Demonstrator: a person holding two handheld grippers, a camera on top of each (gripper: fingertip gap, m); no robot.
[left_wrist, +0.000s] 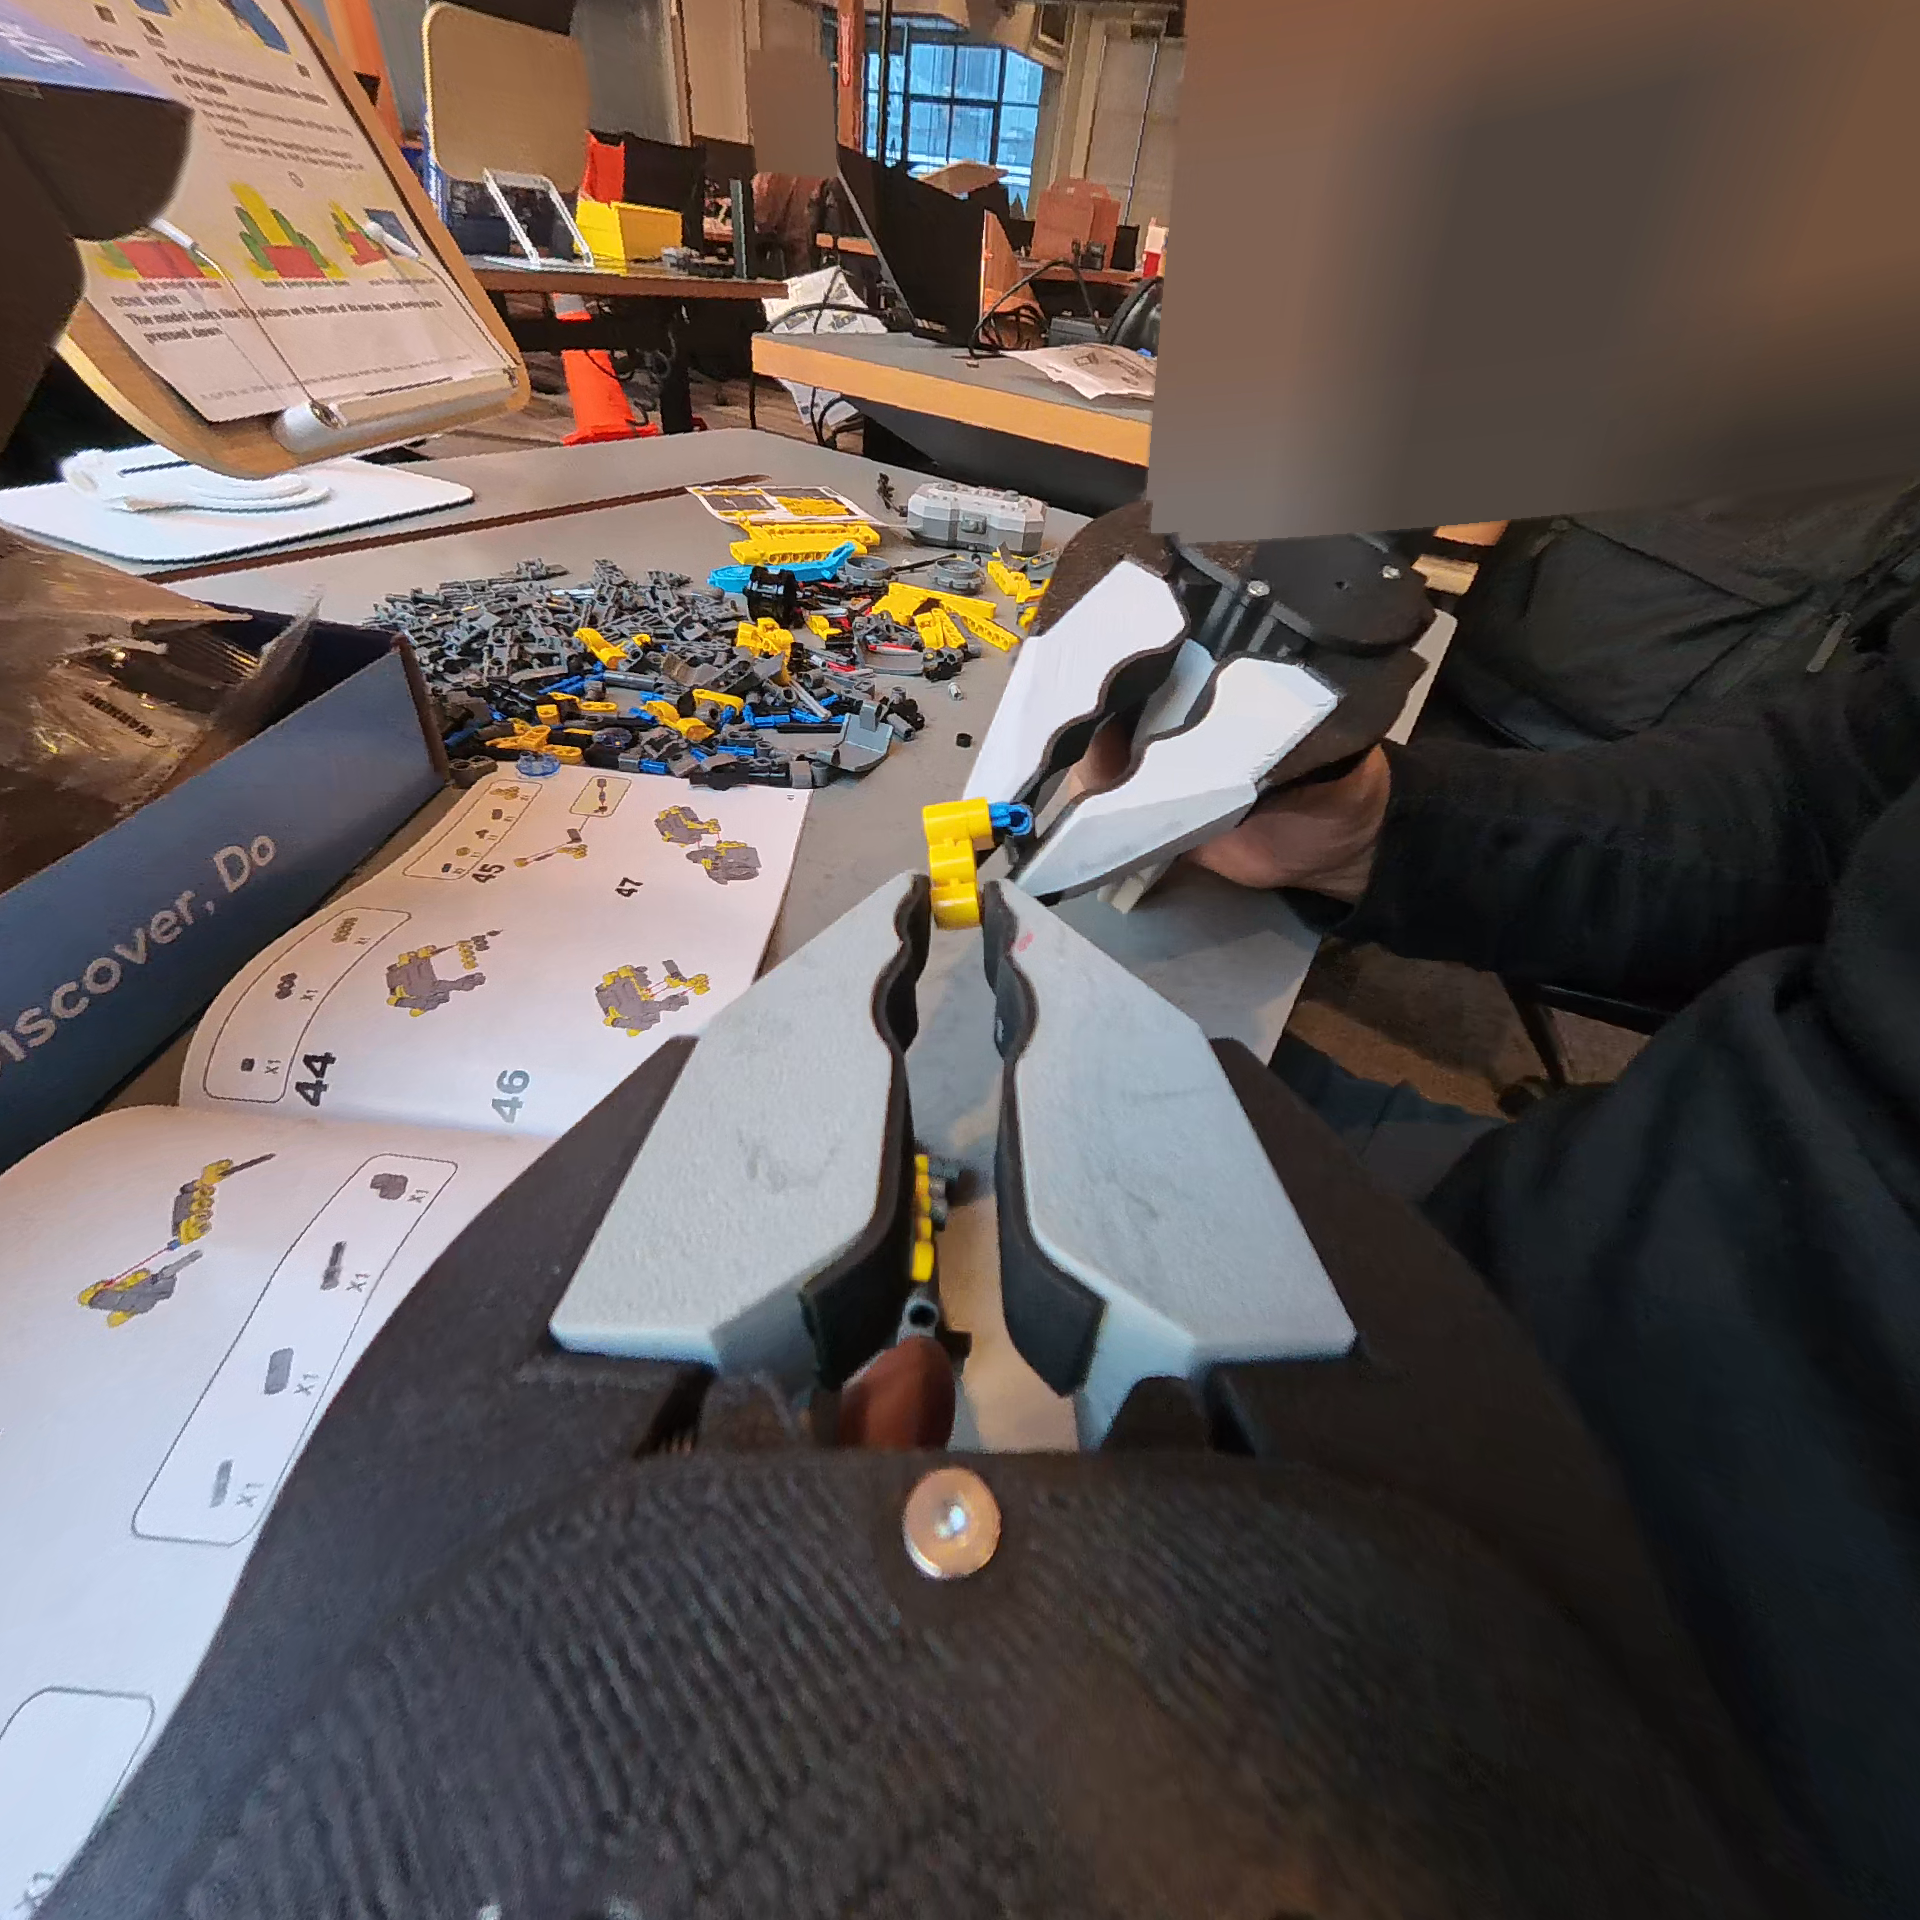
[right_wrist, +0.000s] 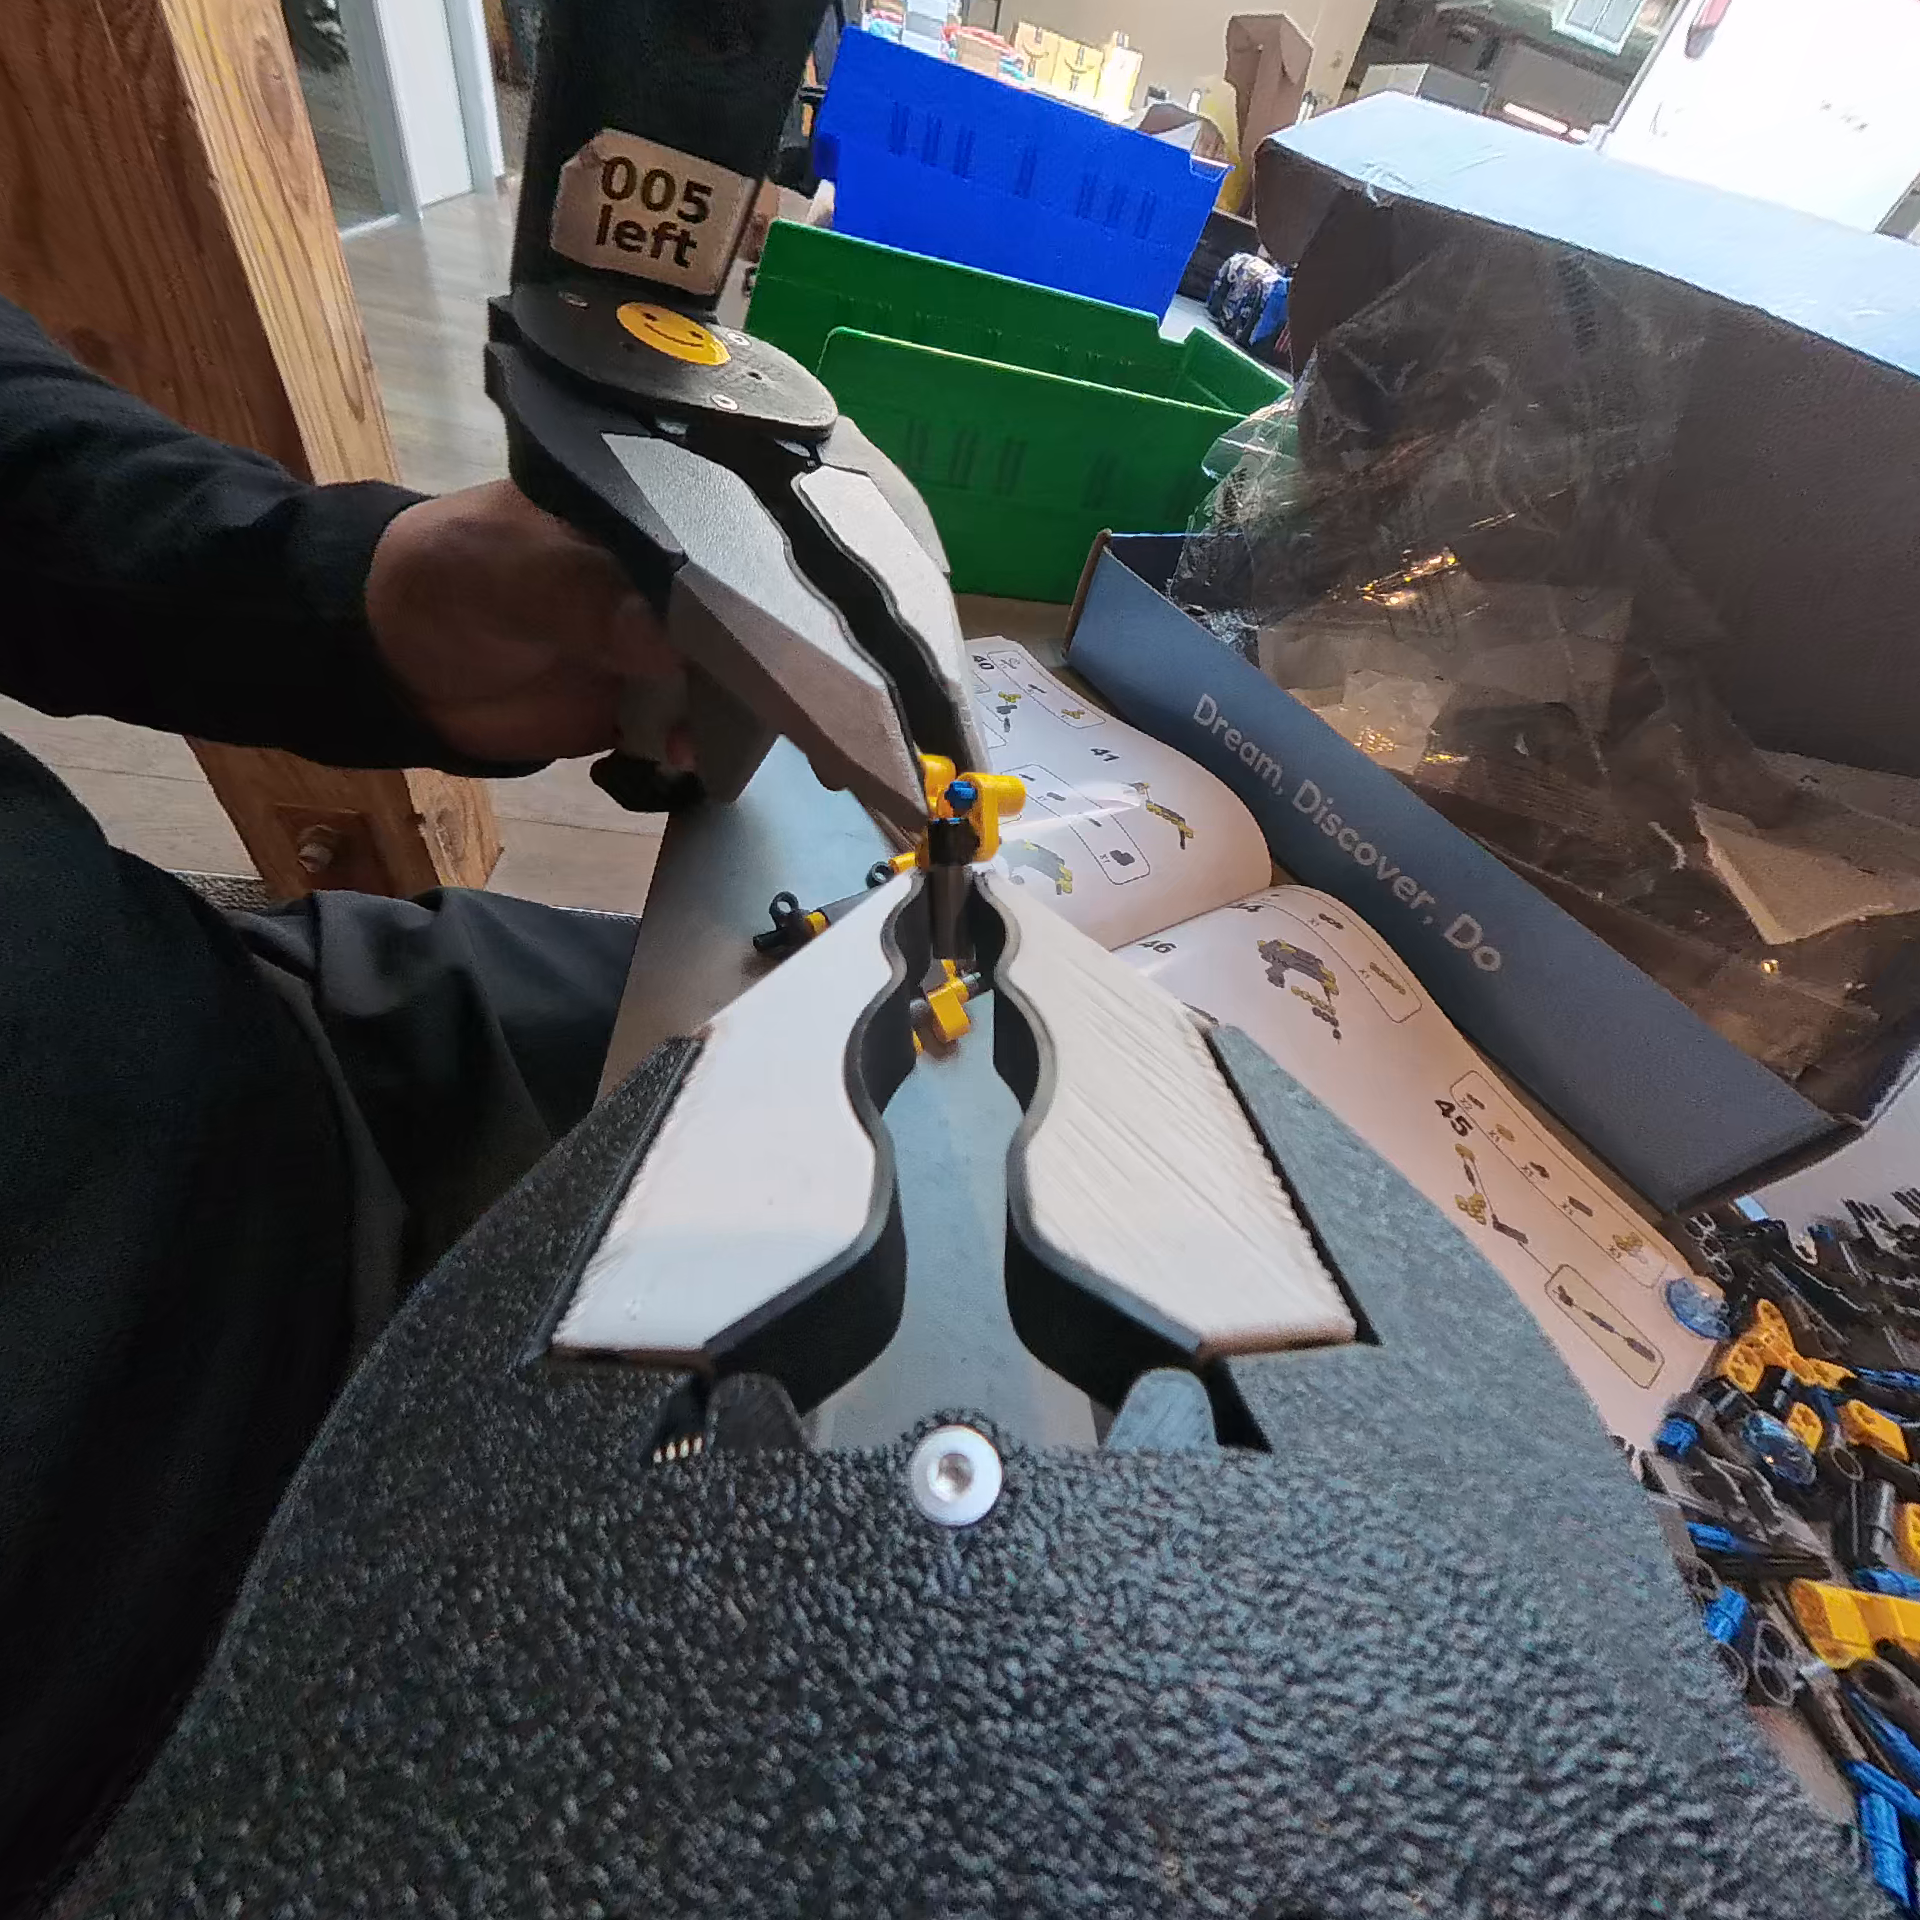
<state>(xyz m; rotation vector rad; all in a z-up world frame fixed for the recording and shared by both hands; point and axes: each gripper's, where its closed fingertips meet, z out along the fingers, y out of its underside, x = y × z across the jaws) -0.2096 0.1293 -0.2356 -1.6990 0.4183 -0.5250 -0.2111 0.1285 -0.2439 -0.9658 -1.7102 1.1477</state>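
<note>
Pinches a small yellow plastic angled connector (left_wrist: 951, 857) by its lower end between the closed tips of the left claw (left_wrist: 954, 902), in the air above the grey tabletop (left_wrist: 873, 790), and meets it with the right claw (right_wrist: 949, 896), clamped on a slim dark plastic peg (right_wrist: 948, 862) with a blue tip at the connector's upper hole. Looks light, rigid and smooth, so probably apt to twist or pop out of a tip-only hold; best gripped flat across the wider faces, clear of the holes. Works just beside an open white instruction booklet (left_wrist: 540, 935), a navy cardboard box (left_wrist: 208, 831) and a heap of loose grey, yellow and blue pieces (left_wrist: 675, 675).
</note>
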